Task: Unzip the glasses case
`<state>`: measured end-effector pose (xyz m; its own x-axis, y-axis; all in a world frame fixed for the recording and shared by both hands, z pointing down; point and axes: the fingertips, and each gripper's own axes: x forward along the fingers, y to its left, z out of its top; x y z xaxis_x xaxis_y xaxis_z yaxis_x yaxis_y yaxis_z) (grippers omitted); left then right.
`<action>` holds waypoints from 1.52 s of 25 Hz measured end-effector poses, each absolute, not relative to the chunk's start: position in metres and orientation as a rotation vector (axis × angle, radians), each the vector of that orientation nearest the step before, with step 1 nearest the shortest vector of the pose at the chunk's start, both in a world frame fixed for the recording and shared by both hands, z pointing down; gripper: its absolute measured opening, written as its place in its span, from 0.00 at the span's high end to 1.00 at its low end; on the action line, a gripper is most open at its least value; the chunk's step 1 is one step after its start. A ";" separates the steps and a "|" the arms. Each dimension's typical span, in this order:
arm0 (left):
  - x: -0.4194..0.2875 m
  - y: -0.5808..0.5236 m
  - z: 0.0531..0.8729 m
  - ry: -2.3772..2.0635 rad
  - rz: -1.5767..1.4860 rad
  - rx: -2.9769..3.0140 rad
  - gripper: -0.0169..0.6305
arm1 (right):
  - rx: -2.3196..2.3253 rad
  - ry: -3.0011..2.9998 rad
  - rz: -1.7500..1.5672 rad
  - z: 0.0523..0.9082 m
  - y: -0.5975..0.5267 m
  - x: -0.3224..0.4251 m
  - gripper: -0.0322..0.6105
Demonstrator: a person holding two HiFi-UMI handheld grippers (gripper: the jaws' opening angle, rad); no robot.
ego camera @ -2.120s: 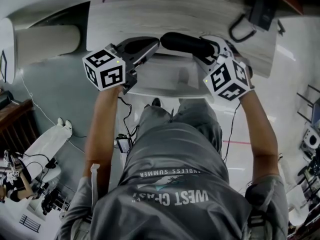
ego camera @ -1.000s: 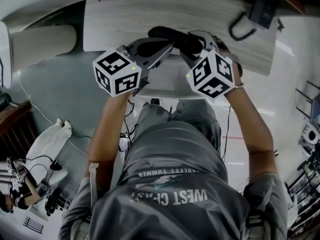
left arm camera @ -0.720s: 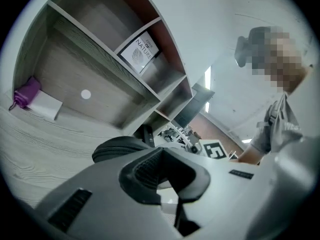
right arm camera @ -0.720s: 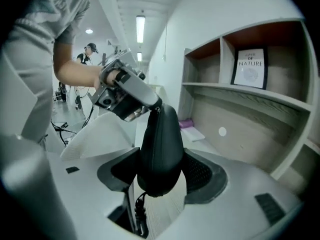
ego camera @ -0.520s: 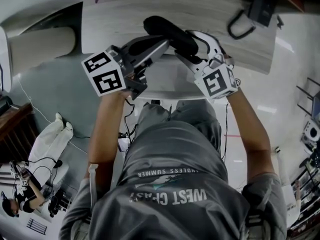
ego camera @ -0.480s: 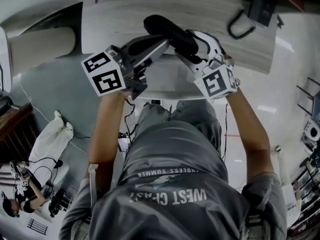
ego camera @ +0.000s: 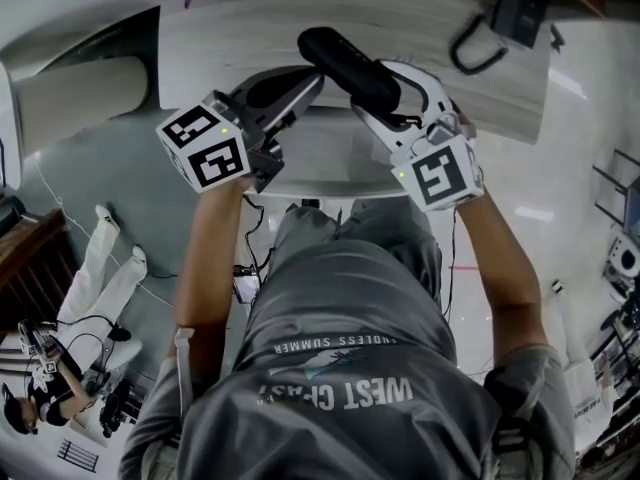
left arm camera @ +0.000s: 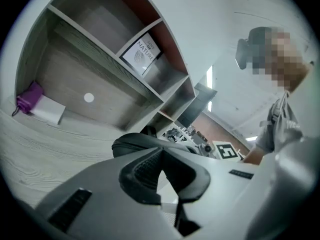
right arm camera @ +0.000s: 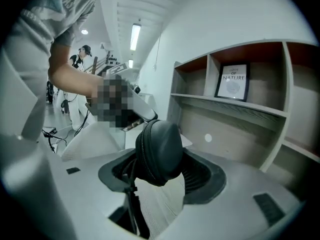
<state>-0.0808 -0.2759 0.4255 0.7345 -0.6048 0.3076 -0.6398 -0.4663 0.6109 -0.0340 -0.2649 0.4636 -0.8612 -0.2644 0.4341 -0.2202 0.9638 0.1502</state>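
Right gripper view: one case [right arm camera: 159, 151] clamped by right gripper [right arm camera: 161, 179], jaws just narrowed on it; far end hidden. Case held above table [ego camera: 240, 28]. Left gripper [left arm camera: 163, 156] jaws together beside case; anything pinched not discernible. Two grippers counted.

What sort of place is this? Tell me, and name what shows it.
Probably a lab or data-collection room staged like an office: a wood-grain desk backed by a shelf unit holding a framed print, plus cabled equipment on the glossy floor.
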 end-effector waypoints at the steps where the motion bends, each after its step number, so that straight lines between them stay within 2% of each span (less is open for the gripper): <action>1: -0.079 -0.275 0.425 -0.933 0.086 2.215 0.97 | 0.339 -2.638 -0.109 0.463 -0.265 -0.034 0.55; 5: -0.068 -0.270 0.417 -0.915 0.195 2.292 0.97 | 0.320 -2.613 -0.008 0.460 -0.263 -0.035 0.55; 18: -0.041 -0.257 0.408 -0.895 0.234 2.340 0.97 | 0.214 -2.584 0.167 0.464 -0.254 -0.036 0.56; 26: -0.027 -0.253 0.409 -0.879 0.247 2.366 0.97 | 0.192 -2.561 0.173 0.470 -0.254 -0.041 0.56; 31: -0.022 -0.251 0.415 -0.900 0.419 2.433 0.97 | 0.208 -2.530 0.144 0.476 -0.254 -0.035 0.57; 35: -0.016 -0.249 0.410 -0.837 0.211 2.341 0.97 | 0.208 -2.493 0.129 0.480 -0.253 -0.039 0.57; 38: -0.009 -0.249 0.419 -0.838 0.225 2.353 0.97 | 0.190 -2.478 0.113 0.487 -0.254 -0.041 0.57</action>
